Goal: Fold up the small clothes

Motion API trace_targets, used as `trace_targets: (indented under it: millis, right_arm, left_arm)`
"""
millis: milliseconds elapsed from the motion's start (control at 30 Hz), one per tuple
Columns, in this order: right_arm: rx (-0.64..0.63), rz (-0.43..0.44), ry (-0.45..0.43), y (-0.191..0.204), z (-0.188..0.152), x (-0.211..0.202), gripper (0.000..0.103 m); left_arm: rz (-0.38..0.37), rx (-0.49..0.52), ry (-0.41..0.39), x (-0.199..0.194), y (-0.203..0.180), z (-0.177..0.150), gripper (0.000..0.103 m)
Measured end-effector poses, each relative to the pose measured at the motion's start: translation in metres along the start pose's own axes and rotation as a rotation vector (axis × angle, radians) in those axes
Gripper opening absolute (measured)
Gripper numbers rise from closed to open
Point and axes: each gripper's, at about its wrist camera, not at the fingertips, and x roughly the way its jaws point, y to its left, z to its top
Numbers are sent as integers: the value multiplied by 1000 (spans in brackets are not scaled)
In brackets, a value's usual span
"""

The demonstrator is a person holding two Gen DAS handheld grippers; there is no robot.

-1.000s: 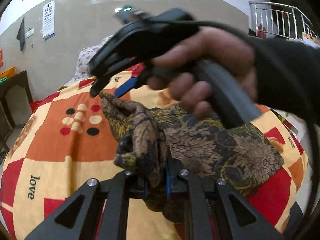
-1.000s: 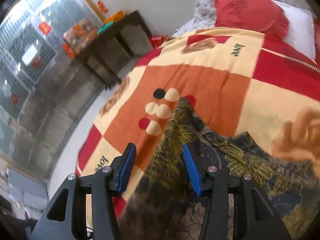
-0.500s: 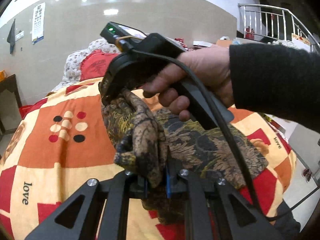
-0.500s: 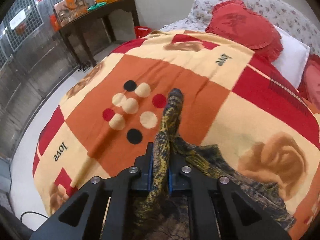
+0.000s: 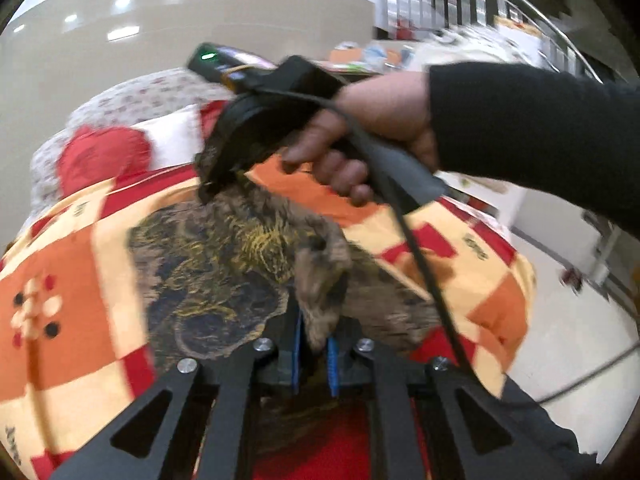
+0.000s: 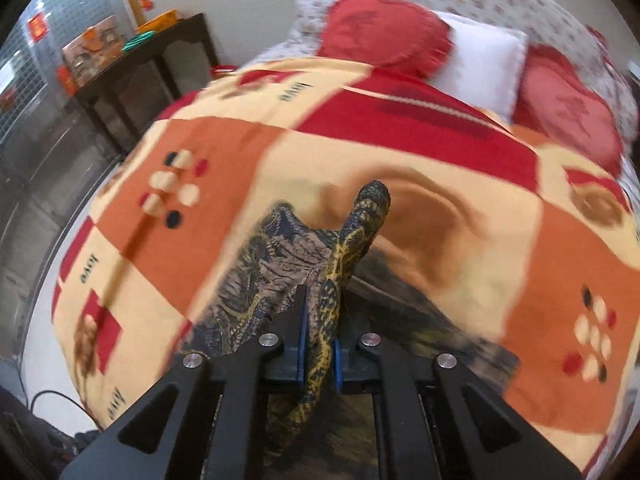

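A dark floral garment [image 5: 216, 276] with gold and brown patterning lies on the patchwork bedspread [image 5: 72, 264]. My left gripper [image 5: 314, 354] is shut on a bunched edge of it at the near side. My right gripper [image 6: 318, 354] is shut on another edge of the garment [image 6: 280, 264], with a fold sticking up past the fingers. In the left wrist view the right gripper [image 5: 224, 176], held by a hand in a black sleeve, lifts its edge at the far side, so the cloth hangs stretched between the two.
Red cushions [image 6: 384, 28] and a white pillow [image 6: 480, 60] lie at the head of the bed. A dark side table [image 6: 148, 60] stands left of the bed. A stair railing [image 5: 460, 4] and pale floor [image 5: 568, 320] are to the right.
The right gripper closed on the garment's edge, then both grippers lifted and swung it toward the bed's head. The garment has spread out between them.
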Motion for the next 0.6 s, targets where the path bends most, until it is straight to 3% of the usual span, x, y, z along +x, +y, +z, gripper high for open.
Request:
trace_targets:
  millis: [133,467,600]
  right_arm:
    - [52,-5,7,-34,-23,-9,16]
    - [179,-3,45,-91,-67,6,16]
    - [244,-11,47,-103,-82,16,20]
  left_arm:
    - [-48,121,12,21,-49,7,6]
    - [-108,134,145,72,-71,-2,6]
    - [-159,79,203,87,-64,-13,6]
